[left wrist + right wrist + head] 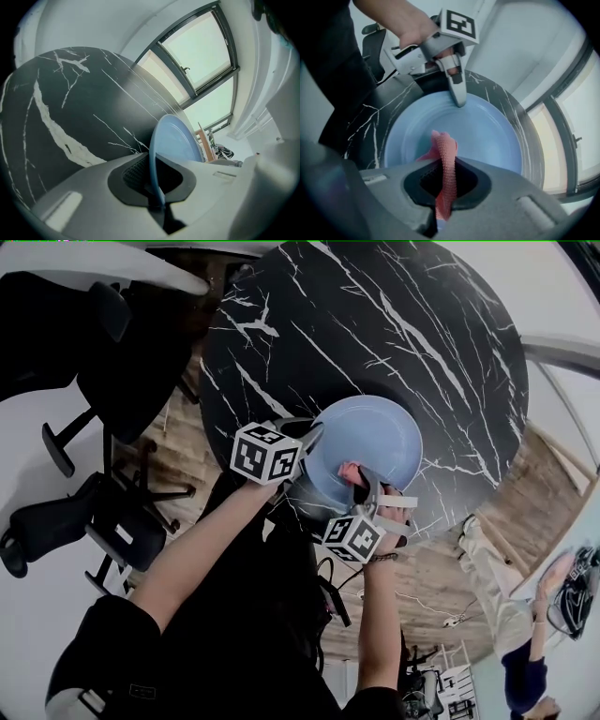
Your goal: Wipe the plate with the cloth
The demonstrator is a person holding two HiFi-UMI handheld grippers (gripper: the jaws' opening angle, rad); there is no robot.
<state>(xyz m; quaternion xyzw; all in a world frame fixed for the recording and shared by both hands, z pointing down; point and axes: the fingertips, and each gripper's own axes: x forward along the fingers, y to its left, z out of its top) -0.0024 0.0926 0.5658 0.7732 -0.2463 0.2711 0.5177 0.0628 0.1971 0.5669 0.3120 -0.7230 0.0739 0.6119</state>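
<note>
Head view: plate (375,442) is held over the near edge of the bench (375,315).
Left hand-held gripper (154,190): clamped on plate rim.
Right hand-held gripper (444,187): closed on pink cloth (443,152).
Advice: cloth should be pressed flat, rim kept steady.

This looks like an office or meeting room. A round black table with white marble veining (394,324) stands on a pale wood-plank floor (544,493). Black swivel office chairs on spoked bases (52,521) crowd just beside the table. Beyond its far edge, tall dark-framed windows (197,47) sit in white walls. A loose cable (450,615) trails on the floor near the table.
</note>
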